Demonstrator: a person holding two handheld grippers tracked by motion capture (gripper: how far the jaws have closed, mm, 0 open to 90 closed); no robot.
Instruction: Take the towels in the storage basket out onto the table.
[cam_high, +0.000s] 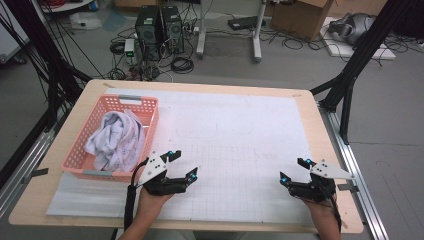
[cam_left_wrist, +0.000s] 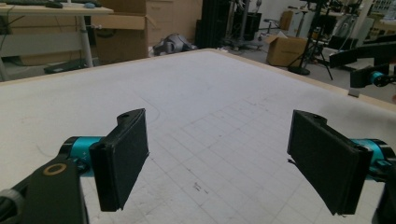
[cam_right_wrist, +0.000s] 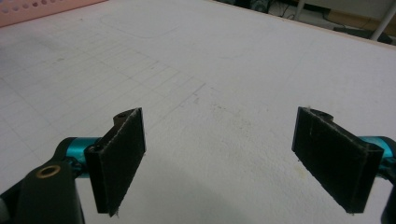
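Note:
A pink plastic basket (cam_high: 80, 150) stands at the table's left with crumpled white cloth (cam_high: 116, 137) inside. My left gripper (cam_high: 182, 165) rests low over the white gridded mat (cam_high: 235, 145), just right of the basket's near corner, jaws wide apart and nothing between them. In the left gripper view its open jaws (cam_left_wrist: 219, 158) frame bare mat, with the other gripper (cam_left_wrist: 371, 77) far off at the right edge. My right gripper (cam_high: 295, 171) sits near the mat's front right, also open and empty. The right gripper view has its jaws (cam_right_wrist: 219, 158) spread over bare mat, the basket (cam_right_wrist: 42, 9) at top left.
The wooden table edge (cam_high: 200, 225) runs along the front. Beyond the table lie computer towers (cam_high: 159, 30), cables, a white stand (cam_high: 256, 35) and cardboard boxes (cam_high: 300, 17) on the floor. Black frame legs (cam_high: 350, 80) rise at both sides.

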